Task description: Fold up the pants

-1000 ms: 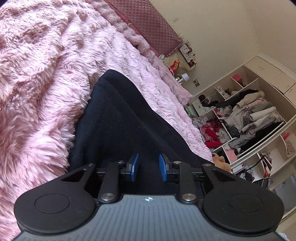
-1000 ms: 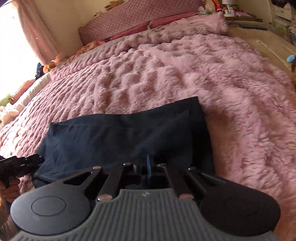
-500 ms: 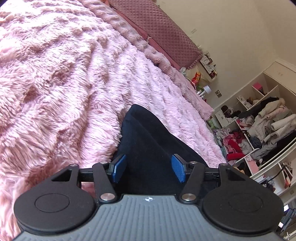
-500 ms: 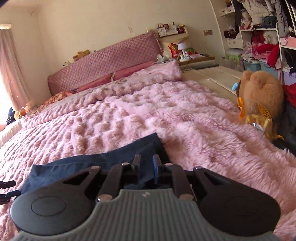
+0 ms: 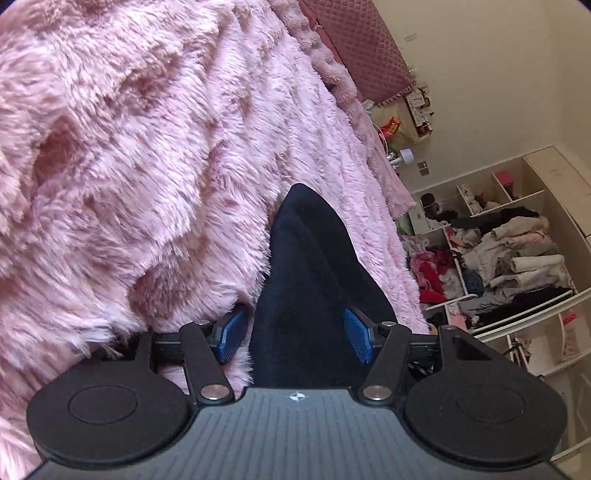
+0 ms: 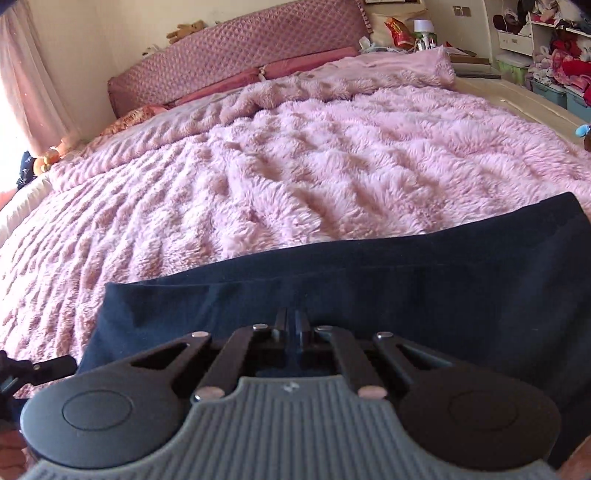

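Dark navy pants [image 6: 369, 280] lie folded in a long flat strip across the fluffy pink blanket [image 6: 295, 155]. They also show in the left wrist view [image 5: 310, 266], running away from me. My left gripper [image 5: 291, 332] is open, its blue pads straddling the near end of the pants; the left pad [image 5: 231, 332] touches the blanket. My right gripper [image 6: 293, 325] is shut, its fingers pressed together over the pants' near edge; whether cloth is pinched between them is hidden.
A quilted pink headboard [image 6: 236, 55] and pillows stand at the far end of the bed. A bedside shelf with a lamp [image 6: 423, 29] and open shelves full of clothes [image 5: 517, 251] stand beyond the bed's right side. The left gripper's tip [image 6: 37, 369] shows at the lower left.
My left gripper has opened wide and now straddles the pants' end. My right gripper opened slightly, then shut again, and swung back down over the pants.
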